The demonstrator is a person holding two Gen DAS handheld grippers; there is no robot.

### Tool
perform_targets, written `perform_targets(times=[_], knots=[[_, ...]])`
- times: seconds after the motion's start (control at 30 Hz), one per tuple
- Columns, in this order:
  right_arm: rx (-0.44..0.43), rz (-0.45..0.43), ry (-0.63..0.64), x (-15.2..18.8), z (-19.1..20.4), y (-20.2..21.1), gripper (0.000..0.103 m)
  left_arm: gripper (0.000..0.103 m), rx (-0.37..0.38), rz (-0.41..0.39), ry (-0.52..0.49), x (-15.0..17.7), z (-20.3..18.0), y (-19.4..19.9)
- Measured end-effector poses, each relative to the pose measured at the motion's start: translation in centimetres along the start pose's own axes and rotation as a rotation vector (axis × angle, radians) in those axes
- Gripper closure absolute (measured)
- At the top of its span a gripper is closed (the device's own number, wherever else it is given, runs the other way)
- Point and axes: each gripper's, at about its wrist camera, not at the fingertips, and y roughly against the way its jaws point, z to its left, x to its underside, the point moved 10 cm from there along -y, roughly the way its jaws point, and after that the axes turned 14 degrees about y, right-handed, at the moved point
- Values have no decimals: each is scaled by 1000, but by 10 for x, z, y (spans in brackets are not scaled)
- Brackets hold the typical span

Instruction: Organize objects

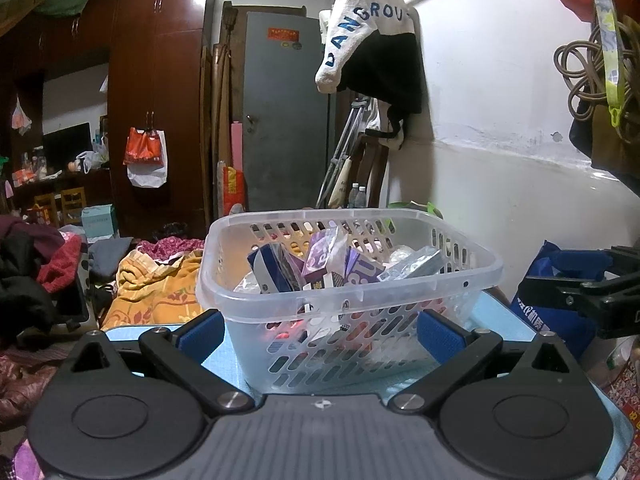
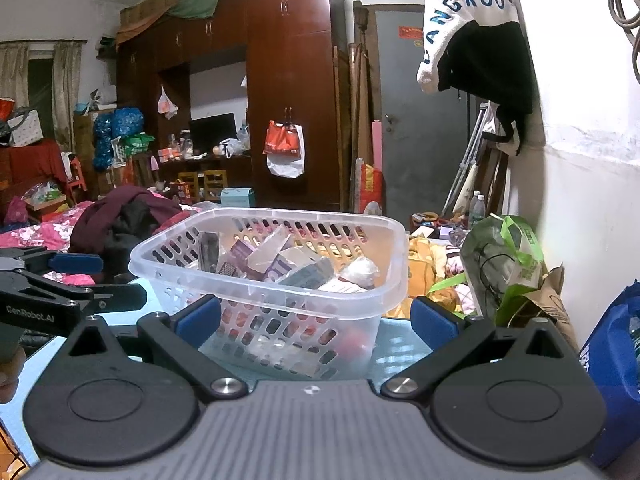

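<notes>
Sitting on the pale blue glossy tabletop [image 1: 496, 312], the clear perforated plastic basket [image 1: 348, 276] holds a jumble of small packets and boxes [image 1: 320, 268], purple, navy and silvery, piled to about its rim. Going left to right in the left wrist view, the left gripper [image 1: 320, 330] has its blue-padded fingers spread wide, one pad either side of the basket's near wall, nothing held; whether the pads touch the plastic I cannot tell. At the far right edge of that view the right gripper [image 1: 580, 292] shows from the side, beside a blue woven bag [image 1: 548, 320]. In the right wrist view the left gripper [image 2: 80, 276] appears at the left edge, then the basket [image 2: 276, 272] ahead and a little left of centre, its near corner between the right gripper [image 2: 316, 320] fingers, which are likewise wide apart and empty; a green-and-white shopping bag [image 2: 508, 268] stands to the right. The basket lies straight ahead of both claws, its long axis running roughly across the left gripper's line of sight, and the left looks the squarer and nearer of the two
</notes>
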Motion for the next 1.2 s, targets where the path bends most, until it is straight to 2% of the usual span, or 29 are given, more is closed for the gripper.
perform_targets(times=[1.2], knots=[[14,15,-38,16,-15,5,0,0,8,14,-21,2,-16,-8]])
